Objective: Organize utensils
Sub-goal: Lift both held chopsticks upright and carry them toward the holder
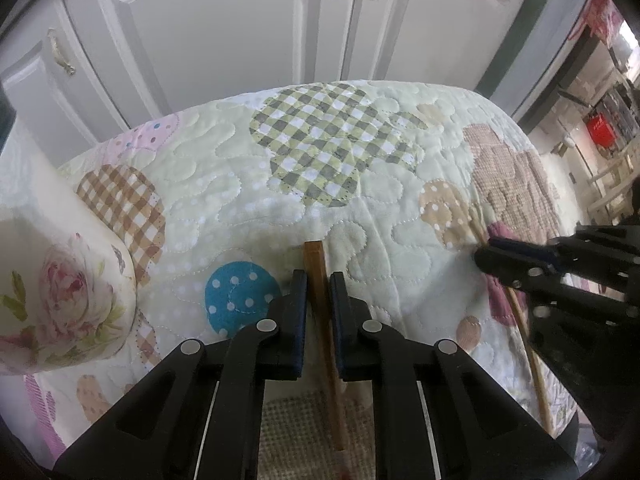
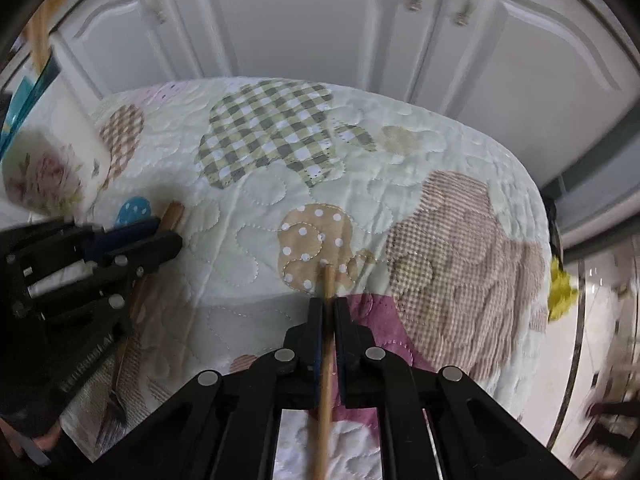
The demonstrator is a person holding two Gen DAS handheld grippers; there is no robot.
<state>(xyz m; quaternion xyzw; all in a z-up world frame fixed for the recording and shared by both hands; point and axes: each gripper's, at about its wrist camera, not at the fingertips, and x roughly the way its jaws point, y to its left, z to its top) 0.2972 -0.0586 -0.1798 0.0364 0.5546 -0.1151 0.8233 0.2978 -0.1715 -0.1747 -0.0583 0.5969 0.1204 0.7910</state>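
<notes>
My left gripper [image 1: 318, 280] is shut on the brown wooden handle of a fork [image 1: 320, 300]; its metal tines show in the right wrist view [image 2: 114, 408], pointing back toward me. My right gripper [image 2: 328, 308] is shut on a thin light wooden stick [image 2: 326, 344], which also shows in the left wrist view [image 1: 532, 352]. Both are held just above a patchwork quilted cloth [image 1: 320, 152]. A white floral-print holder [image 1: 60, 300] stands at the left, beside the left gripper; it also shows in the right wrist view [image 2: 44, 172].
White cabinet doors [image 1: 240, 24] with metal handles rise right behind the quilted surface. A blue-rimmed glass container [image 2: 24, 100] sits at far left. The cloth's right edge drops to a tiled floor with a yellow object [image 2: 560, 288].
</notes>
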